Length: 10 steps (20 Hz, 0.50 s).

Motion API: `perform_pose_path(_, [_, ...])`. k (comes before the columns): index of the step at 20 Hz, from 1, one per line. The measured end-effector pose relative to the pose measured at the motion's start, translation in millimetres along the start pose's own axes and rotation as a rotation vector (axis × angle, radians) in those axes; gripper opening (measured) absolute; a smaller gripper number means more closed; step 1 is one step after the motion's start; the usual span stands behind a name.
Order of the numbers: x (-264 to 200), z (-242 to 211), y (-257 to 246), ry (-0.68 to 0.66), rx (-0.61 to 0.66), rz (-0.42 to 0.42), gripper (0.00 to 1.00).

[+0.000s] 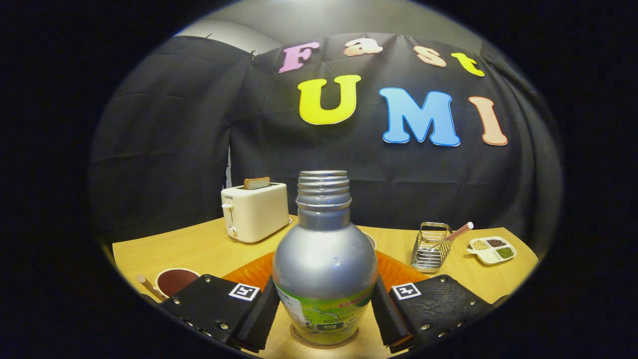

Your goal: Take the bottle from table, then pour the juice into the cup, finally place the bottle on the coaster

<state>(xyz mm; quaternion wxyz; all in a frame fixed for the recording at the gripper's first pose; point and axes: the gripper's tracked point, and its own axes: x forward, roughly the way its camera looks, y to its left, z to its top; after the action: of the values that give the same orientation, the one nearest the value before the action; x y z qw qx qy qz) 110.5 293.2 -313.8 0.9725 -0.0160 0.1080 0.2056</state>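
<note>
A silver bottle (324, 259) with a green label and an open threaded neck stands upright between my fingers. Its base rests on a round brown coaster (349, 341) on the wooden table (199, 249). My gripper (324, 281) holds it at the wide belly, with both pads pressed against its sides. Just behind the bottle's right shoulder, the white rim of a cup (371, 240) peeks out; the rest of the cup is hidden. An orange mat (251, 271) lies beyond the fingers under that area.
A cream toaster (255, 212) with a slice of bread stands at the back left. A wire holder (431, 247) with a striped straw and a divided white dish (492, 248) sit to the right. A white cup with dark contents (174, 280) is by the left finger.
</note>
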Motion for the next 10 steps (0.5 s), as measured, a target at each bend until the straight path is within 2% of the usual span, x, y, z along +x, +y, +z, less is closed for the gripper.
perform_pose_path(10, [13.1, -25.6, -2.3, 0.008, 0.01, -0.011, 0.82])
